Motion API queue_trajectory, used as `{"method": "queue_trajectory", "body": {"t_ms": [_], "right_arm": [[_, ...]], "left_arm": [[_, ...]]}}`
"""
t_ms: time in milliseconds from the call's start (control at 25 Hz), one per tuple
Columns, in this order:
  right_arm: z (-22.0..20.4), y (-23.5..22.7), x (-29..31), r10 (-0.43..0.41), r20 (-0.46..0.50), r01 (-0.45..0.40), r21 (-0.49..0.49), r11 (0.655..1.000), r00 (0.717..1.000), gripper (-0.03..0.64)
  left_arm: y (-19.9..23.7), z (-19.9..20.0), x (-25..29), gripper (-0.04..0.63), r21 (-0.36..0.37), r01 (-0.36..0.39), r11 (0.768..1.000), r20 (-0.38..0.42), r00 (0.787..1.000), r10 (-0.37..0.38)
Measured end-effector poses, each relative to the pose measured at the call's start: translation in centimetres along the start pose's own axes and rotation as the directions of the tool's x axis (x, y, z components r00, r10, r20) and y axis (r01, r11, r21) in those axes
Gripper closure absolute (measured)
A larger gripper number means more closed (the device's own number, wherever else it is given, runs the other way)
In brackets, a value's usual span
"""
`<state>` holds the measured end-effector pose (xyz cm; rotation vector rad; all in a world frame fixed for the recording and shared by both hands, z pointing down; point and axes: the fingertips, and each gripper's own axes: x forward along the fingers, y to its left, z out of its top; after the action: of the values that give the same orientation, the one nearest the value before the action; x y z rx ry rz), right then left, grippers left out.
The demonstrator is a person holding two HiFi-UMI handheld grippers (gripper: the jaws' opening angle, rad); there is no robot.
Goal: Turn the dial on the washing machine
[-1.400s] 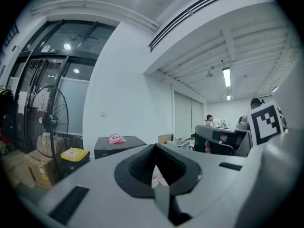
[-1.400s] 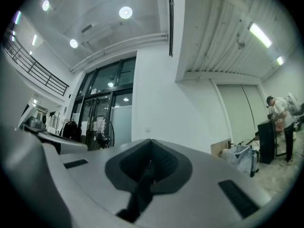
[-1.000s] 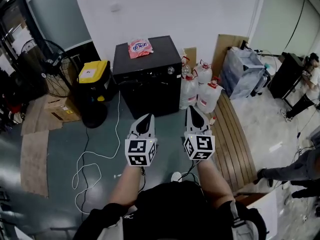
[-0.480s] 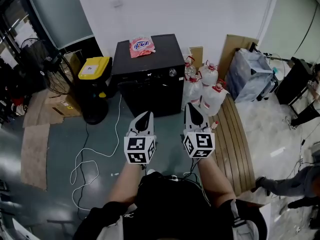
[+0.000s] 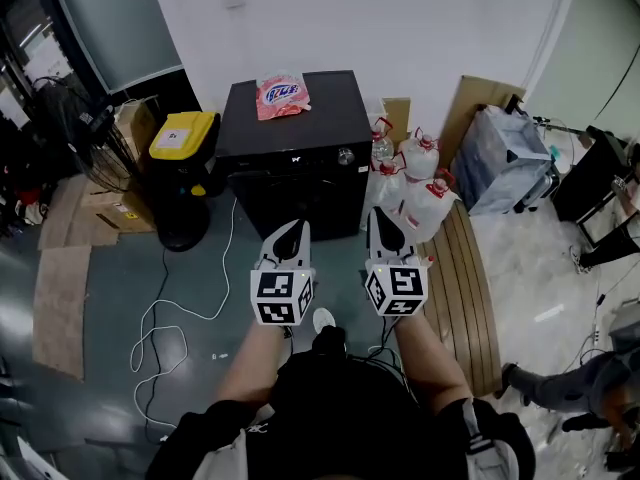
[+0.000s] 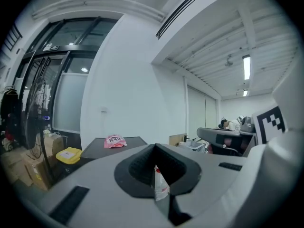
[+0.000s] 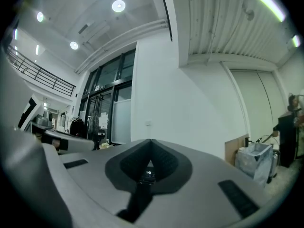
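Note:
The black washing machine (image 5: 290, 183) stands against the white wall, with its round silver dial (image 5: 345, 155) at the right of the front panel. A pink detergent bag (image 5: 281, 95) lies on its lid. My left gripper (image 5: 298, 228) and right gripper (image 5: 380, 215) hover side by side over the floor in front of the machine, both short of it. Both are shut with nothing between the jaws. In the left gripper view, the left gripper (image 6: 155, 146) points at the machine's dark lid (image 6: 127, 142) and the pink bag (image 6: 114, 141). The right gripper (image 7: 150, 141) points toward the wall.
A yellow-lidded black bin (image 5: 180, 138) and a fan (image 5: 85, 118) stand left of the machine. Several plastic jugs (image 5: 415, 183) and a wooden slatted bench (image 5: 465, 268) are on its right. A white cable (image 5: 165, 313) trails over the floor. A person's legs (image 5: 585, 383) show at the lower right.
The view has shifted forward and the washing machine sits a little lower and nearer. Both grippers keep their place and stay shut. A shoe now shows below them.

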<state>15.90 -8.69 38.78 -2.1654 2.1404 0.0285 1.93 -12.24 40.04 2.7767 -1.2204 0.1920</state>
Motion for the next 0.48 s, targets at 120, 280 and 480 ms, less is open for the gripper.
{"method": "queue_trajectory", "body": {"t_ms": [120, 280, 480], "right_arm": [[-0.5, -1.4, 2.9, 0.002, -0.008, -0.002, -0.008, 1.0, 1.0, 0.617], [-1.3, -3.3, 7.4, 0.004, -0.024, -0.004, -0.022, 1.0, 1.0, 0.616], [-1.7, -5.5, 13.0, -0.001, -0.039, -0.001, -0.038, 0.999, 0.999, 0.617]], "left_arm": [[0.9, 0.2, 3.2, 0.583, -0.005, -0.002, 1.0, 0.003, 1.0, 0.002], [2.4, 0.8, 8.0, 0.583, -0.013, 0.002, 1.0, 0.004, 1.0, -0.002], [4.6, 1.9, 13.6, 0.583, -0.029, 0.009, 1.0, 0.005, 1.0, -0.009]]}}
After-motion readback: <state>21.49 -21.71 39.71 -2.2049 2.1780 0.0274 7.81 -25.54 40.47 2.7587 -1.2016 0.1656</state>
